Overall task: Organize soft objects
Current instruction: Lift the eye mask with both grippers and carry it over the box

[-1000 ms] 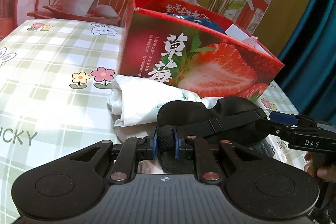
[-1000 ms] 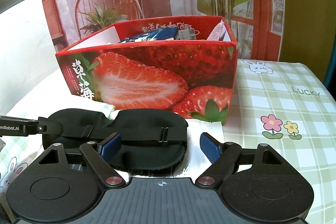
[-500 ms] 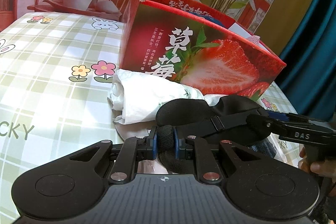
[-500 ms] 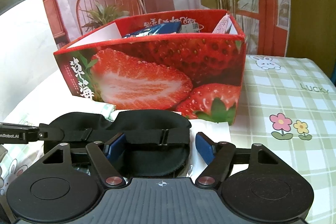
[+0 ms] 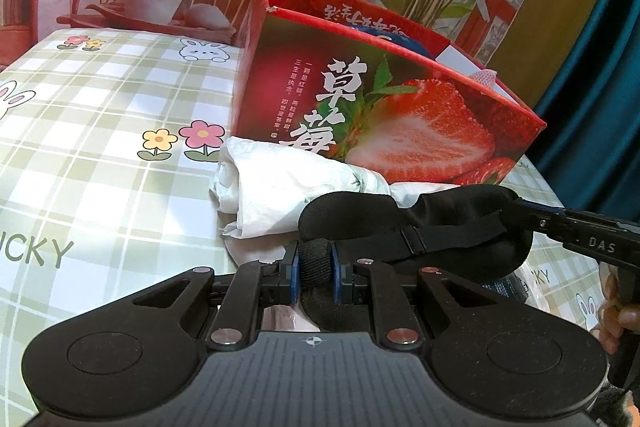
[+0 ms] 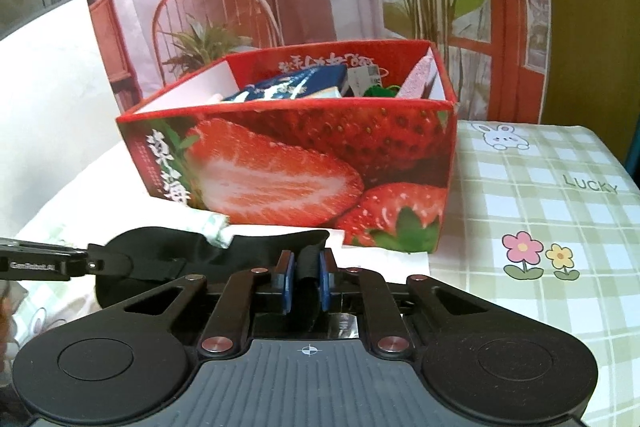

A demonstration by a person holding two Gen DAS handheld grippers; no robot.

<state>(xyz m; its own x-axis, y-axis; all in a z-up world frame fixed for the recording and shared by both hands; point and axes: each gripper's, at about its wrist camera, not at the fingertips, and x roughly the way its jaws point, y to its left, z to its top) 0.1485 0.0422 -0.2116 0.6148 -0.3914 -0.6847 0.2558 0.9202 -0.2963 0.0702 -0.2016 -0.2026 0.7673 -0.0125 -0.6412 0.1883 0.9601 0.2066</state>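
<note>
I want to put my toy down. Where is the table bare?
Bare checked tablecloth lies beside the strawberry box, by the flowers and bunny print. It is crowded in front of the box: white bag, black sleep mask, and left gripper and right gripper gripping it.

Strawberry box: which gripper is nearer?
Roughly level, right perhaps slightly nearer. Both grippers, left and right, are clamped on the eye mask just before the box.

The hand (image 5: 618, 319) is cut off at the right edge; the box (image 5: 400, 131) contents are mostly hidden by its wall.
</note>
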